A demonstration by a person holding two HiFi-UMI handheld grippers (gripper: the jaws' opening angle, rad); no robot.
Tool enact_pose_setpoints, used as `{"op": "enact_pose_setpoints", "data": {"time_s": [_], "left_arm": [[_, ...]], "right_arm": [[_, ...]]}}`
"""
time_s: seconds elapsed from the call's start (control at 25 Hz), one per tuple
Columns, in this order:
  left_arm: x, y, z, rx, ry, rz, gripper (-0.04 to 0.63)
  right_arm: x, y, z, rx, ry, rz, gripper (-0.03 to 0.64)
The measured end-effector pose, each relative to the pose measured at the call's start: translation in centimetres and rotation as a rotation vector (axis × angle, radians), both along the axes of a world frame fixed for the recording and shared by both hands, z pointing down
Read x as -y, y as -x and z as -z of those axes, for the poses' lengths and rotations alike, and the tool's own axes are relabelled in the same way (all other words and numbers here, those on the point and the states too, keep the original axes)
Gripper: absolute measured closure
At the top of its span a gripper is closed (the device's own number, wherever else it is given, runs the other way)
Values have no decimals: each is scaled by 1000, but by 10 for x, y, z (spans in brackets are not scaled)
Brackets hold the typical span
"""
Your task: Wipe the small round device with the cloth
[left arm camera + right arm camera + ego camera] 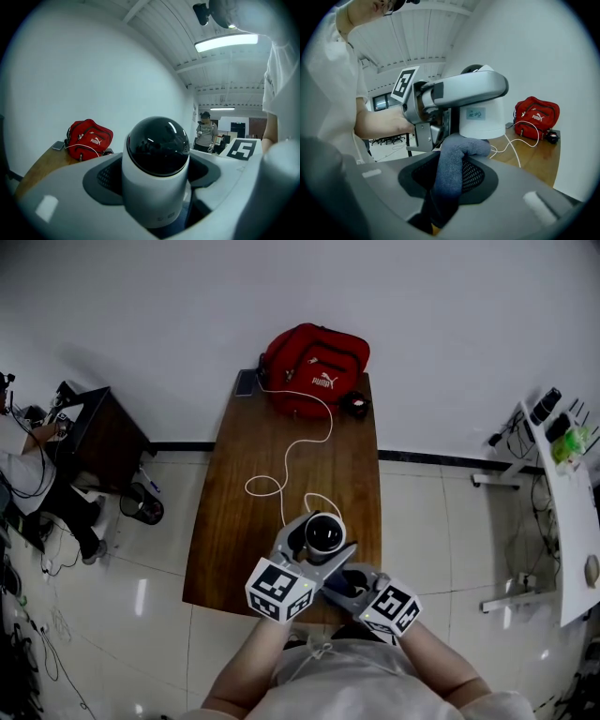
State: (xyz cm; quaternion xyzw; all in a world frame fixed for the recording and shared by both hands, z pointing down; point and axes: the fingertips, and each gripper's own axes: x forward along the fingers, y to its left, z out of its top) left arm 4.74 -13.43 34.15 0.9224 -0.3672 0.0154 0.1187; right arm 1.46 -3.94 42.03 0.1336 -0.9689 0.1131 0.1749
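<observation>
The small round device (323, 533), a white cylinder with a black dome, is held above the near end of the wooden table (234, 521). My left gripper (314, 545) is shut on its body, one jaw on each side; in the left gripper view the device (157, 173) fills the middle. My right gripper (352, 579) sits just below and to the right, shut on a grey-blue cloth (454, 164). The cloth's folded end presses against the lower edge of the device (483, 117). The device's base is partly hidden by the cloth.
A white cable (300, 451) runs from the device up the table to a red backpack (314, 367) at the far end. A phone (246, 382) and a small black object (356, 406) lie beside the bag. A dark desk (94, 427) stands left, a white table (572, 512) right.
</observation>
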Motion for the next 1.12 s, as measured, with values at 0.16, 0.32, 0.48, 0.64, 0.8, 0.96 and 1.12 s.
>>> {"op": "enact_pose_setpoints", "data": {"time_s": [0.16,0.32,0.48,0.64,0.8,0.96,1.12], "left_arm": [[1,4,8,1,-8,-12,209],[-4,3,16,3,-22,-40,209],[-13,-5,21,-4,-24,-71,209],[-19,-7,30,-2,-49,-72,207],[-23,-8,32,-10,-57,-83,209],[-25,-8,28,-23,-39,-89,209],[-21,-9,20,-16,-19,-94,207]], "right_arm": [[2,2,-14,-48,-6,4,505],[45,-11,-20,-52,27,-166,505],[60,-2,1,-1,-47,-183,503],[54,11,18,47,-117,-159,503],[38,16,23,105,-142,-112,503],[26,17,21,116,-112,-85,503],[18,11,15,92,-72,-77,503]]}}
